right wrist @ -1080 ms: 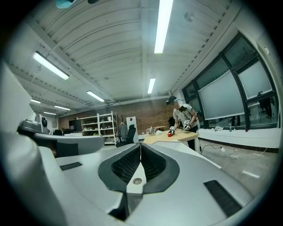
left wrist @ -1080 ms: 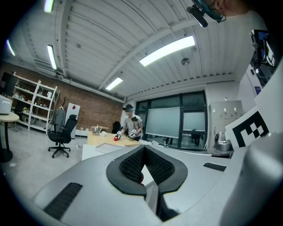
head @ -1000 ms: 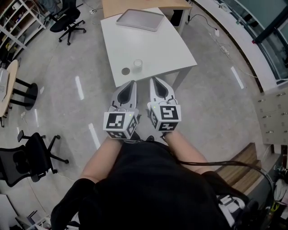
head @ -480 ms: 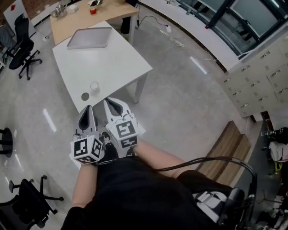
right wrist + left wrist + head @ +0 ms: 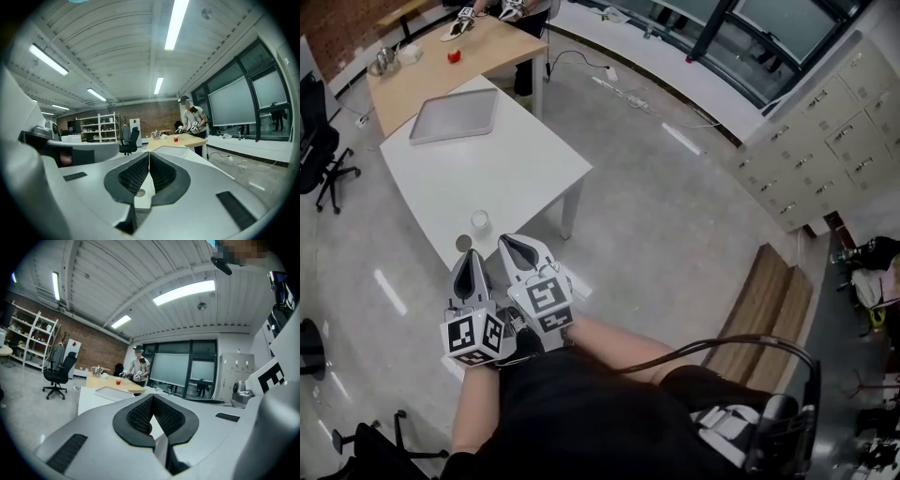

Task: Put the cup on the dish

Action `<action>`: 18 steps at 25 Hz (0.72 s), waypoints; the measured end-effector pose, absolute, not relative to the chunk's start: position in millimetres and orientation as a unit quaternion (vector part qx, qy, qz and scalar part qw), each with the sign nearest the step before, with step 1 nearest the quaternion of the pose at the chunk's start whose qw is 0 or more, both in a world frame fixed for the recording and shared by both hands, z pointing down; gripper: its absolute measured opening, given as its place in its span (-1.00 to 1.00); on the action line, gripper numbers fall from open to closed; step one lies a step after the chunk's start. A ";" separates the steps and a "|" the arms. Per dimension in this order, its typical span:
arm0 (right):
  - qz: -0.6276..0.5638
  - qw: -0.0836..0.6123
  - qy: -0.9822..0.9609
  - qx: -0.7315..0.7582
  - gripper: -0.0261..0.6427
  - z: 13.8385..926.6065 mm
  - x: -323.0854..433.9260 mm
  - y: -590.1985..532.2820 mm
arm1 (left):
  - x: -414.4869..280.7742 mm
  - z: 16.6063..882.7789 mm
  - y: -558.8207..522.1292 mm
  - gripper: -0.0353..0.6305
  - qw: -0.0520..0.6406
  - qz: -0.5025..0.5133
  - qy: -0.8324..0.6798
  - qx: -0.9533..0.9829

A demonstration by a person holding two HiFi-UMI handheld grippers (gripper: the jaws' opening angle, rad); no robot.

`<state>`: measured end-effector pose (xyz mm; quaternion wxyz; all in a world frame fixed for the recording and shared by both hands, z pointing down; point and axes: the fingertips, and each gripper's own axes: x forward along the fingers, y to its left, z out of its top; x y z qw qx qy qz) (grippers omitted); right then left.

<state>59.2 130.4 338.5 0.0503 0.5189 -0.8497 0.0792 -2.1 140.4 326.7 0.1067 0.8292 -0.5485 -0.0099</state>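
Observation:
A small clear cup [image 5: 479, 221] stands near the front edge of the white table [image 5: 506, 164]. A small round dark dish [image 5: 464, 243] lies just in front and to the left of it. My left gripper [image 5: 472, 254] and right gripper [image 5: 510, 242] are side by side in front of the table. Both tips are close to its front edge, and both are shut and empty. In the left gripper view the jaws of my left gripper [image 5: 151, 398] meet at the tip. The right gripper [image 5: 149, 153] is shut too, and the dish [image 5: 140, 192] shows through the gap below its tip.
A grey tray [image 5: 455, 115] lies at the table's far end. Behind it stands a wooden table [image 5: 431, 75] with a red thing [image 5: 454, 55], where another person [image 5: 190, 119] works. An office chair [image 5: 319, 141] stands at the left, lockers [image 5: 825, 141] and a wooden bench [image 5: 773, 309] at the right.
Both grippers have moved toward the table's front edge, still shut. The head view has swung, so the table now sits at the upper left with the cup and dish just beyond the tips.

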 end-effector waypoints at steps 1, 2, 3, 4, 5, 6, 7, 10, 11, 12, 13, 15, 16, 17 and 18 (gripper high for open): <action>0.081 0.052 -0.848 0.521 -0.88 339.5 56.7 125.3 | -4.8 327.5 134.2 -0.89 0.109 -0.009 -0.547 0.830; 0.082 0.053 -0.847 0.522 -0.88 340.5 54.4 120.6 | -7.0 328.2 128.4 -0.89 0.111 -0.009 -0.546 0.831; 0.083 0.054 -0.846 0.524 -0.88 341.2 52.5 115.7 | -8.5 328.6 122.6 -0.89 0.112 -0.009 -0.544 0.832; 0.084 0.055 -0.845 0.526 -0.88 341.6 51.1 110.3 | -9.5 328.7 116.4 -0.89 0.113 -0.008 -0.541 0.833; 0.084 0.055 -0.843 0.528 -0.88 341.7 50.0 104.0 | -10.1 328.8 109.7 -0.89 0.113 -0.008 -0.539 0.835; 0.083 0.055 -0.842 0.530 -0.88 341.8 48.8 97.0 | -10.9 328.9 102.6 -0.90 0.112 -0.008 -0.536 0.837; 0.083 0.054 -0.841 0.533 -0.88 342.1 47.1 89.8 | -12.6 329.2 95.4 -0.90 0.111 -0.008 -0.534 0.838; 0.082 0.054 -0.838 0.536 -0.88 343.6 38.0 68.7 | -23.7 330.0 74.3 -0.90 0.109 -0.011 -0.531 0.840; 0.083 0.054 -0.838 0.537 -0.88 343.9 34.1 61.9 | -28.5 329.9 67.0 -0.89 0.109 -0.012 -0.532 0.840; 0.084 0.054 -0.838 0.537 -0.88 344.2 29.5 55.3 | -33.8 329.7 59.7 -0.90 0.110 -0.013 -0.532 0.840; 0.084 0.054 -0.838 0.537 -0.88 344.6 24.0 49.1 | -39.4 329.6 52.5 -0.90 0.111 -0.014 -0.532 0.839; 0.086 0.056 -0.838 0.536 -0.88 347.1 11.0 36.1 | -51.1 330.9 38.3 -0.90 0.112 -0.013 -0.530 0.840; 0.087 0.056 -0.838 0.536 -0.88 349.1 5.1 28.8 | -55.9 332.5 31.0 -0.89 0.112 -0.012 -0.529 0.841; 0.089 0.057 -0.838 0.536 -0.88 351.3 0.8 21.3 | -59.3 334.8 23.7 -0.90 0.113 -0.011 -0.528 0.842; 0.090 0.058 -0.837 0.537 -0.88 353.7 -1.5 14.3 | -61.0 337.9 16.7 -0.90 0.114 -0.011 -0.526 0.843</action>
